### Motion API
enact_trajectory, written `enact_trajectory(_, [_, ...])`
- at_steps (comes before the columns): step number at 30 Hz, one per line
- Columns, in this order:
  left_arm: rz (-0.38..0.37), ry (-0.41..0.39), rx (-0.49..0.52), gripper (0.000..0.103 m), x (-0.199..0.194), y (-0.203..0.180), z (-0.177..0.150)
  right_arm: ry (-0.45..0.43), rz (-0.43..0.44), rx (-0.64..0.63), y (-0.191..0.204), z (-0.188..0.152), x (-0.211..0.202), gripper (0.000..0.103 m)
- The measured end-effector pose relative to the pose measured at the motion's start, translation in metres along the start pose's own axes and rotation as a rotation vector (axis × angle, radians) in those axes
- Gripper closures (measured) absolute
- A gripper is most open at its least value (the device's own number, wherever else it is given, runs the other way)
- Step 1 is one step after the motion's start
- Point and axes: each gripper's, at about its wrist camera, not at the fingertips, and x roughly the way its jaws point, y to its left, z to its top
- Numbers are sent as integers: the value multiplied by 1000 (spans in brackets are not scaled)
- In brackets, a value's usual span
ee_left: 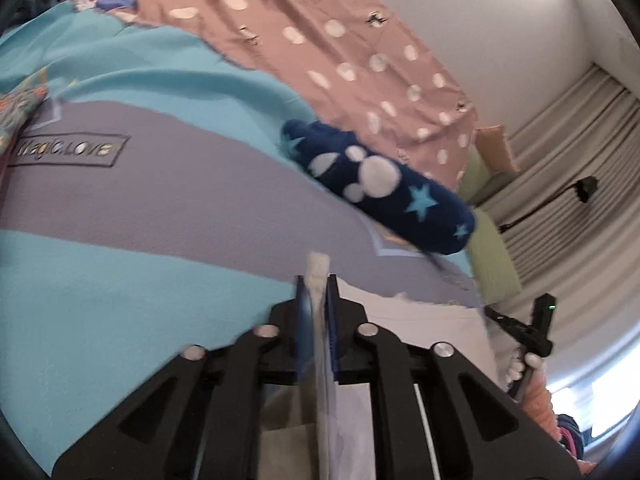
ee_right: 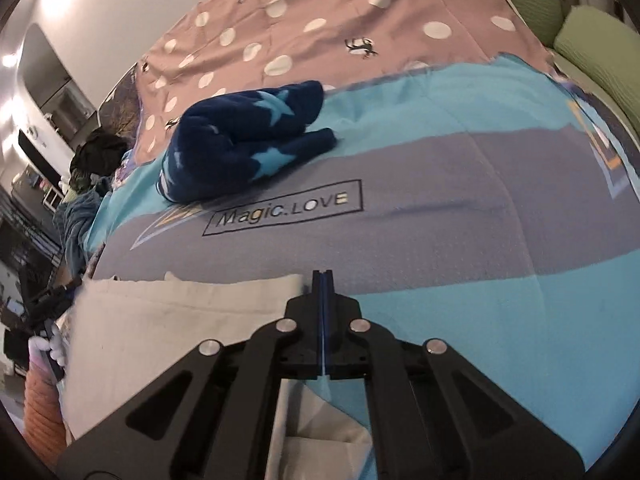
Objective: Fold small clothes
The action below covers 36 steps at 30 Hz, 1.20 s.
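Observation:
My left gripper (ee_left: pixel 318 284) is shut on an edge of a white garment (ee_left: pixel 420 320); a strip of the cloth sticks up between the fingers. The garment spreads to the right of the gripper on the bed. In the right wrist view the same white garment (ee_right: pixel 168 320) lies flat to the left of my right gripper (ee_right: pixel 323 280), whose jaws are pressed together at the garment's right corner; I cannot see cloth between them. A folded navy fleece garment with stars (ee_left: pixel 380 184) lies beyond, also in the right wrist view (ee_right: pixel 244 144).
The bed has a blue and grey cover (ee_right: pixel 480 220) printed "Magic.LOVE" and a pink dotted sheet (ee_right: pixel 320 28) behind. Green pillows (ee_right: pixel 592 52) sit at the far right. A pile of dark clothes (ee_right: pixel 96 152) lies at the far left. Curtains (ee_left: pixel 568 160) hang beyond the bed.

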Motion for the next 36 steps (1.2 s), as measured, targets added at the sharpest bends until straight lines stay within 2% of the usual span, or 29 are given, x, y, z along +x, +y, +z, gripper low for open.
enact_trajectory(2, [23, 9, -19, 71, -1, 5, 0, 6, 16, 11, 0, -3, -4, 100])
enact_trajectory(6, [38, -14, 0, 67, -18, 0, -3, -35, -2, -55, 16, -25, -37, 99])
enact_trajectory(8, [33, -45, 46, 58, -42, -15, -14, -81, -27, -102, 27, -49, -65, 96])
enact_trajectory(9, [29, -60, 67, 58, -53, -23, -22, -97, -37, -117, 30, -60, -76, 93])
enact_trajectory(10, [26, -67, 93, 57, -64, -31, -32, -114, -46, -135, 34, -75, -89, 80])
enact_trajectory(11, [21, -72, 113, 56, -73, -38, -43, -122, -44, -146, 36, -90, -100, 61])
enact_trajectory(13, [2, -76, 142, 53, -91, -50, -68, -113, -39, -146, 32, -131, -121, 53])
enact_trajectory(14, [-7, -76, 148, 46, -101, -56, -84, -101, -41, -127, 27, -142, -125, 53])
enact_trajectory(15, [-10, -79, 148, 43, -106, -59, -94, -81, -46, -85, 19, -159, -129, 54])
enact_trajectory(18, [9, -67, 140, 43, -120, -61, -133, -58, -15, 45, -6, -200, -143, 61])
enact_trajectory(20, [49, -46, 122, 43, -127, -56, -153, -55, 9, 103, -16, -219, -151, 64])
enact_trajectory(24, [60, -59, 64, 43, -152, -51, -174, -74, 49, 135, -20, -236, -167, 65])
enact_trajectory(26, [50, -59, 83, 43, -159, -61, -178, -86, 83, 140, -17, -240, -172, 65])
enact_trajectory(30, [11, -14, 189, 43, -151, -105, -179, -77, 171, 164, -8, -254, -172, 65])
enact_trajectory(33, [-31, 53, 274, 43, -125, -150, -174, -80, 225, 180, -4, -260, -168, 65])
enact_trajectory(36, [-68, 123, 328, 43, -94, -191, -172, -95, 243, 153, -5, -256, -169, 65])
